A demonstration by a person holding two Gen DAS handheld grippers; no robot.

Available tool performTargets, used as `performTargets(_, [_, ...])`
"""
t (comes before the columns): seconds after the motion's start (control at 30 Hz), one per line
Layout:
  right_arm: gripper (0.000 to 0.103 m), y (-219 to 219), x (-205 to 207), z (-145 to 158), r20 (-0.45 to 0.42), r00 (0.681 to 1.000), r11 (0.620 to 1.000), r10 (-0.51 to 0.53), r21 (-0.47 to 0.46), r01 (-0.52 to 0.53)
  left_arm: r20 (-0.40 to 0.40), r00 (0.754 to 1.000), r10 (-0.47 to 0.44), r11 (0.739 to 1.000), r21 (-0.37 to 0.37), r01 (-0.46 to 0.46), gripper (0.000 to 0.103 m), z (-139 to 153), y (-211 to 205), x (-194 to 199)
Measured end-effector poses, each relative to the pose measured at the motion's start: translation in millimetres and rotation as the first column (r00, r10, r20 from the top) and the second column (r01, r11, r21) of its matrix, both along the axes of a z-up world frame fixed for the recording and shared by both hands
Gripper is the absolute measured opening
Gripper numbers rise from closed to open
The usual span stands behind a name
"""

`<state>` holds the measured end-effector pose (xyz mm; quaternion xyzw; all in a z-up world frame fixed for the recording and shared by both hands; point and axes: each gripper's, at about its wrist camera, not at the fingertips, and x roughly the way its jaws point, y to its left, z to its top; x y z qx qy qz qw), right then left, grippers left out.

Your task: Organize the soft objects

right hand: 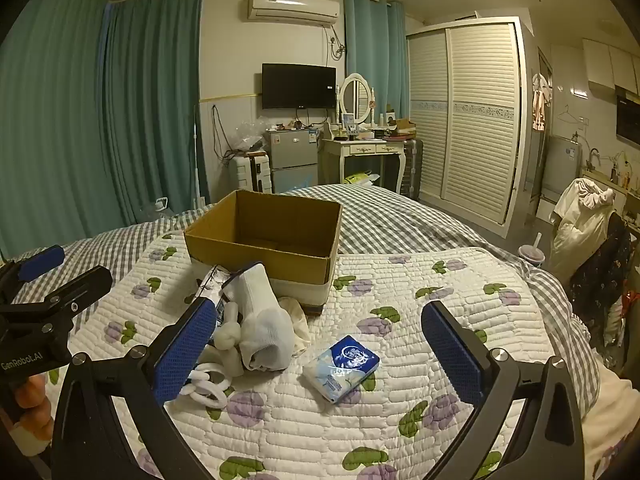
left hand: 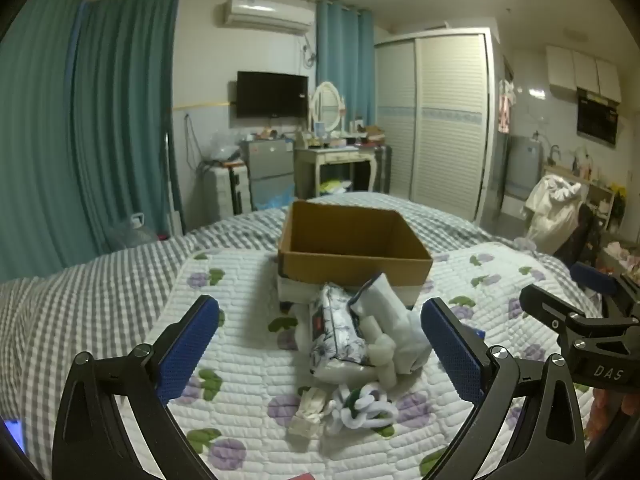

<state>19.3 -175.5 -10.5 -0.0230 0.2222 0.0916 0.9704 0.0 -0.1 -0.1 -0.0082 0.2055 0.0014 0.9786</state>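
Your quilt (right hand: 400,380) carried the open cardboard box (right hand: 276,236) – soft things heaped just before it: white sock (right hand: 260,320), tissue pack (right hand: 340,364) apart. Your left gripper (left hand: 320,344) and right gripper (right hand: 316,348) hung spread, gripping nothing.

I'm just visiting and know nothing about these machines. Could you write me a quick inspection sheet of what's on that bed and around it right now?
Surface: floral quilt spread over a grey checked bedspread.
Job's things: open cardboard box, nothing seen inside; white sock, patterned pouch and white knotted rope heaped in front of it; blue tissue pack lying apart on the quilt.
Clutter: nothing else seen on the quilt.
Grippers: left gripper and right gripper both have jaws wide open, holding nothing.
Cables: cords hang on the wall beside the television.
Surroundings: teal curtains, dressing table, wardrobe.
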Motion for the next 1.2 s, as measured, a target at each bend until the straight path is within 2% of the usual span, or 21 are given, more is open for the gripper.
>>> performTargets(1.2, [0.103,2.0,-1.0,-2.1,-0.003,1.0,1.0,0.005,0.001,-0.005,-0.008,1.0,0.0,1.0,0.003,0.0,0.103,-4.0,-0.5,0.7])
